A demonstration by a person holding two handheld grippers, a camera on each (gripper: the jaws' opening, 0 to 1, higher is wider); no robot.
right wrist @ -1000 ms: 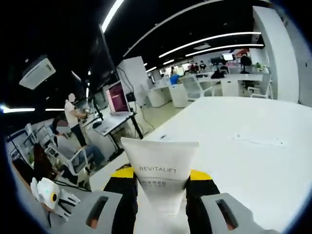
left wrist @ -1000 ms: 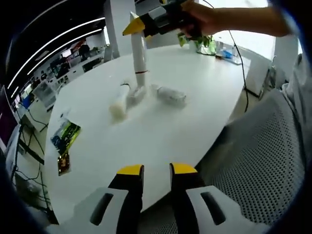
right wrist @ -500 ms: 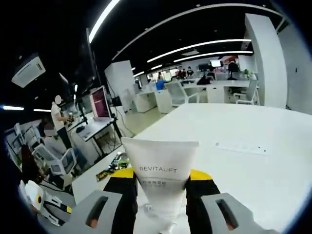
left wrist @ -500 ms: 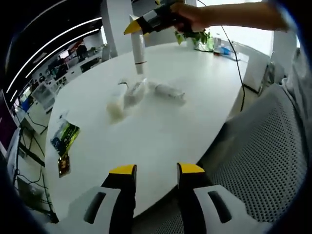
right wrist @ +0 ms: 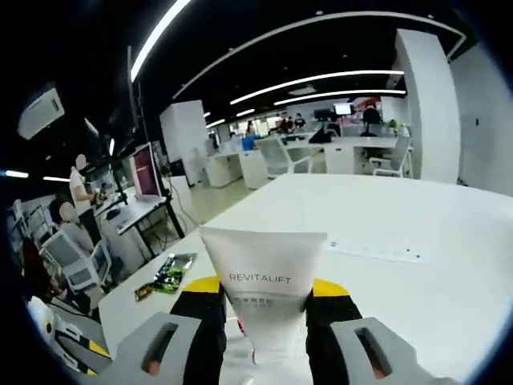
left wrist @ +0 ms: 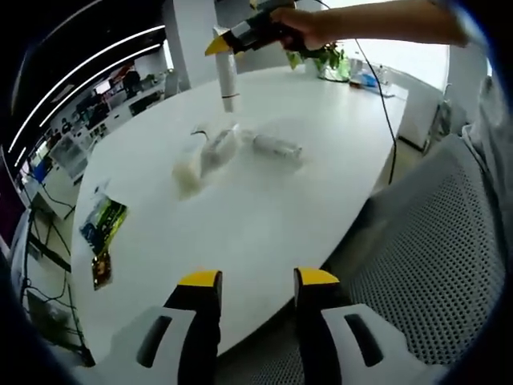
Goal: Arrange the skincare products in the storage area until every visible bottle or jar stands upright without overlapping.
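My right gripper is shut on a white REVITALIFT tube, its flat crimped end pointing forward. In the left gripper view that gripper, held by a hand, carries the same tube hanging upright above the far side of the white round table. Below it lie a clear bottle, a white tube and a cream bottle, all on their sides. My left gripper is open over the table's near edge, holding nothing.
A green packet and a small dark card lie at the table's left edge. A grey mesh chair stands to the right. A plant and small items sit at the far edge with a cable. Desks and people fill the background.
The right gripper has lifted the tube a little higher and further off. The left gripper's jaws stand wider apart than a second ago. Both views have shifted slightly.
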